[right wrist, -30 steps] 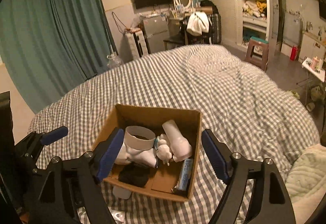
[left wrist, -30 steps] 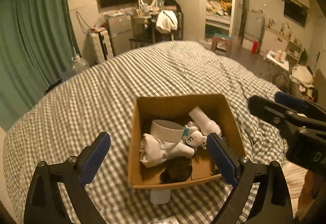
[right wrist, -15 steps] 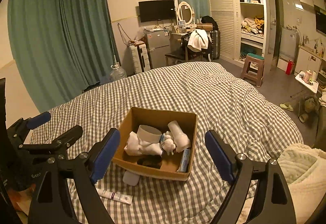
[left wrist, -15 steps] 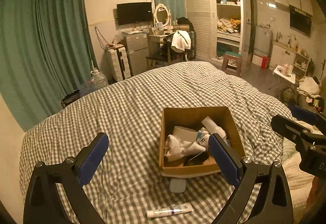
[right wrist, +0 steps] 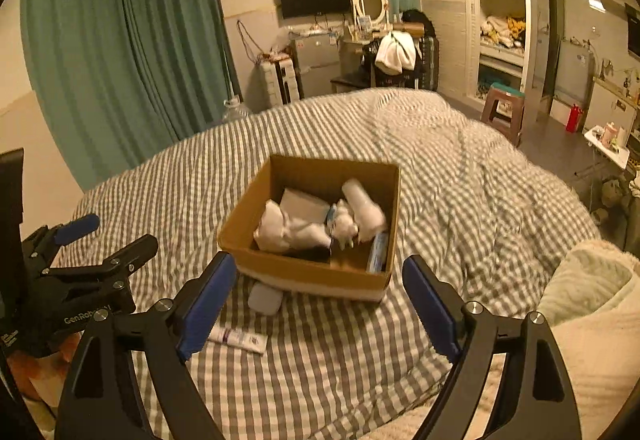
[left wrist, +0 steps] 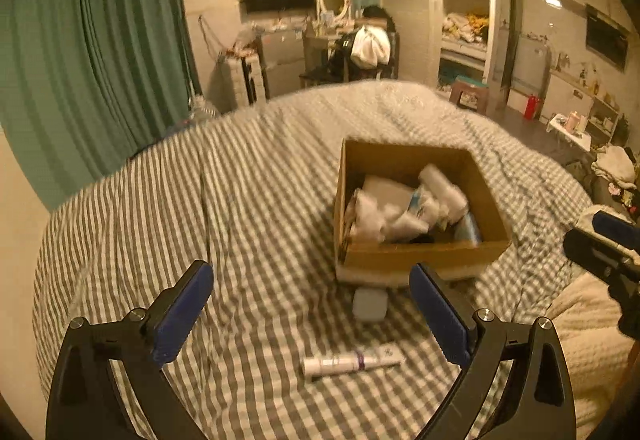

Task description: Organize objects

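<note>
With the left gripper (left wrist: 310, 314) and right gripper (right wrist: 316, 300) both spread wide and empty above the checked bedspread (left wrist: 248, 200), we should drop onto the white tube (left wrist: 352, 362) lying crosswise near the cardboard box (left wrist: 416, 260), pinch its middle, then box it.

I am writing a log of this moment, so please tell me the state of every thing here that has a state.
cardboard box: open, holding items
tube: lying flat on the bed, outside the box
small white case: on the bed, against the box's front
left gripper: open, empty
right gripper: open, empty
wardrobe: open
</note>
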{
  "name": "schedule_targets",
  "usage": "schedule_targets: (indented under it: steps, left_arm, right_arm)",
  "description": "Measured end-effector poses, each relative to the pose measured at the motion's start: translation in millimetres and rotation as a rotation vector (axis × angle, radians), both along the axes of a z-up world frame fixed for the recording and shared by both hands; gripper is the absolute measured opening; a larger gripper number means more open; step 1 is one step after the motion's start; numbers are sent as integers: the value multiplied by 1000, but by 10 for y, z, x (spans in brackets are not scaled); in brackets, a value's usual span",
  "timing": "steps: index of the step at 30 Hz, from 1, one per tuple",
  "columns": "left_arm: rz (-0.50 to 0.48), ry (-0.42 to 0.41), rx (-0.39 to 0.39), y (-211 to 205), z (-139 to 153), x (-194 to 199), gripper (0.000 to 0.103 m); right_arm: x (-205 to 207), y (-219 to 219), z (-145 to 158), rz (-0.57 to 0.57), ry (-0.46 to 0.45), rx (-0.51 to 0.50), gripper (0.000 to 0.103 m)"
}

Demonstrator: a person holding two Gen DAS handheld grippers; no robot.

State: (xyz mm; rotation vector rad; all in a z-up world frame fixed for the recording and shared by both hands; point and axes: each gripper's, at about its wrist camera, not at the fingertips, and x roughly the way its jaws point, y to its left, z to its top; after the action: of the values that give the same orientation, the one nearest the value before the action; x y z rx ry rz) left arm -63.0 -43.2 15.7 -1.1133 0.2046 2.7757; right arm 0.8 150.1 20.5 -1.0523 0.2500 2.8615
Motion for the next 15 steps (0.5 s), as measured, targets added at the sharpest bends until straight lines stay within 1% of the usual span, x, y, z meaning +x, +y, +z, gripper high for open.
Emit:
schedule_targets:
  steps: [3,8,9,12,15]
  left_arm:
    - [9,-52,-4,-72,-299,0,101]
    - [2,-132,-29,-41,-790,21,101]
    - [-8,-151,-35,-13,-894,35,101]
    - [-42,-175,-48,50,-1098,82,101]
    - [-69,-242,-71,151,-1326,126,101]
  right_arm:
    - [-34,-12,-178,0,-41,-6,86]
    - [-132,-49,-514,5,-111,-20,86]
    - [-155,-63,-579,7,-127,-22,86]
    - [-212,-92,-731,13,-161,-23,86]
    - [-265,-94,-858,16,-188,-29,86]
